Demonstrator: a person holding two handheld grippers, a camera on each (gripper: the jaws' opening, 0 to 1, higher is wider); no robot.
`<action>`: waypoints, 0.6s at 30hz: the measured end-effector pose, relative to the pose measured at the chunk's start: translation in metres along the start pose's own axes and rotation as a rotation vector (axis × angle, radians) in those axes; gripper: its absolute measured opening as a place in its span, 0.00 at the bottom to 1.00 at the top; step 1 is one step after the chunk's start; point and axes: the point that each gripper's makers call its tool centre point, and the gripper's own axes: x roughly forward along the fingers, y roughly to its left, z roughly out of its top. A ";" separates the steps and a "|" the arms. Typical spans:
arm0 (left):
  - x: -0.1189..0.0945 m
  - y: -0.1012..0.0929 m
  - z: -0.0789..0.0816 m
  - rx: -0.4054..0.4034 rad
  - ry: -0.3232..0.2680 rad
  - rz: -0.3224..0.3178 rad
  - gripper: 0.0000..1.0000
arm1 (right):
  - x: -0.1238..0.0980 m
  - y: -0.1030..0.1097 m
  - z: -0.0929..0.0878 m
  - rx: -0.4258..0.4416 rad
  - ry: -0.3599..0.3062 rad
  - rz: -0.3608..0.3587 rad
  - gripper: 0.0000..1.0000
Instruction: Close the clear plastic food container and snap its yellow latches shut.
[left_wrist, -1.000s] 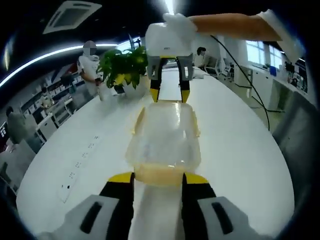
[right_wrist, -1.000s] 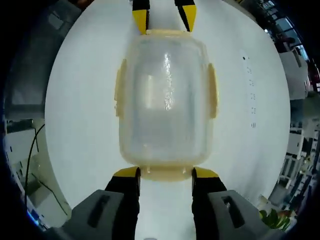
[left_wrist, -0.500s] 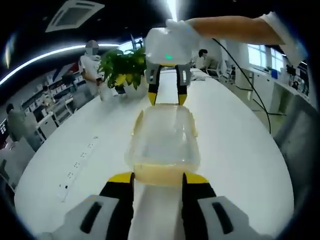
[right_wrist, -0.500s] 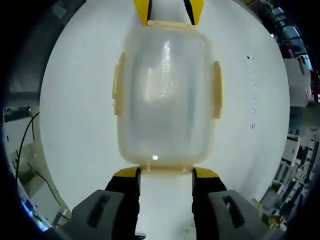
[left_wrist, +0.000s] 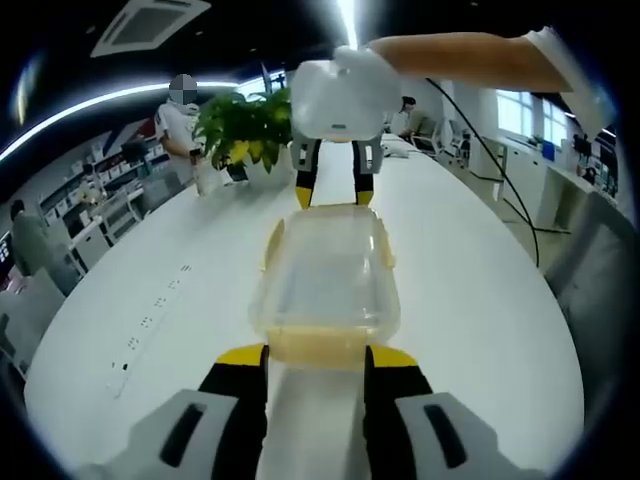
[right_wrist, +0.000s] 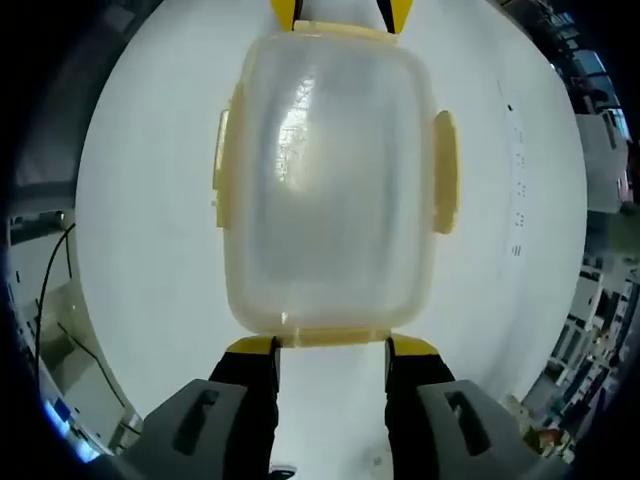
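I am holding my left hand-held gripper (left_wrist: 315, 362) low, jaws spread at the container's (left_wrist: 326, 283) near end; my right hand-held gripper (right_wrist: 330, 352) is hanging over it, jaws spread at the opposite end. The container is resting on the long white surface (left_wrist: 480, 290) in an office with a plant (left_wrist: 240, 125). Its clear lid (right_wrist: 325, 170) is on, yellow latches (right_wrist: 445, 172) flanking.

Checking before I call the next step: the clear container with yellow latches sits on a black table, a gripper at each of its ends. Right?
Not quite: the table is white, not black, as the left gripper view shows. The clear container does sit on it, with the left gripper at one end and the right gripper at the other.
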 end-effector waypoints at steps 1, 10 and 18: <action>0.000 -0.001 -0.001 0.000 0.005 -0.002 0.31 | 0.000 0.001 0.000 0.002 -0.006 0.003 0.38; -0.001 -0.001 -0.003 0.000 0.007 -0.008 0.31 | 0.007 0.005 0.000 0.034 -0.025 0.004 0.41; -0.003 0.000 -0.008 0.005 0.030 -0.010 0.31 | 0.008 0.006 0.006 0.046 -0.040 -0.003 0.41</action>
